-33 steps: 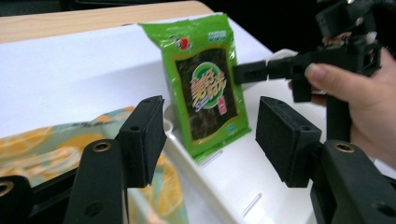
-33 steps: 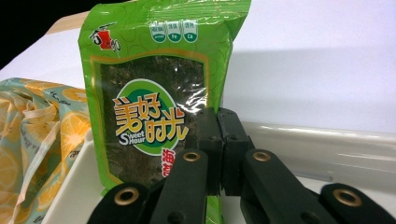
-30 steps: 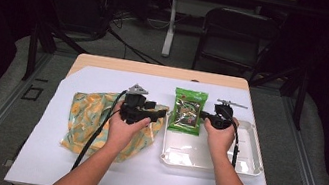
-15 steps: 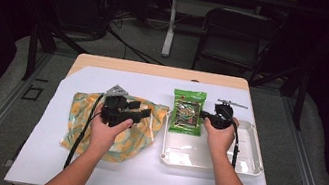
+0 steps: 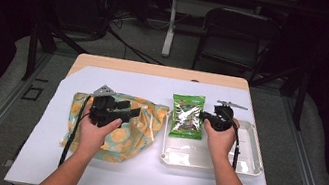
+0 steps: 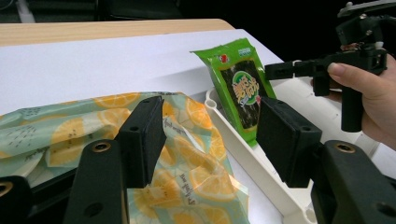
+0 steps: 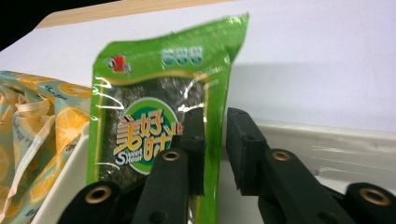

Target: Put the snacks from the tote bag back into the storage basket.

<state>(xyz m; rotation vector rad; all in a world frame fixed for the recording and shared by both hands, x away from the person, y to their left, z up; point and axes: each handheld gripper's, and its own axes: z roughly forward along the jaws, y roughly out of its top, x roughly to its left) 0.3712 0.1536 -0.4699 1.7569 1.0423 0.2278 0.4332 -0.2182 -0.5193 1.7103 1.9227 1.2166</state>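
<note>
Right gripper point(image 7: 215, 135) jaws just opening, gap small, packet point(image 7: 159, 116) edge between, released; packet leans on tray point(image 5: 252, 163) rim. Left gripper point(image 6: 210, 140) open, empty, over bag point(image 6: 70, 130).

The green snack packet point(image 7: 159, 116) has its lower end cut off by the bottom edge of the right gripper view and partly covered by the black jaws. The lemon-print bag point(image 6: 93, 135) runs past the left gripper view's left and bottom edges.
</note>
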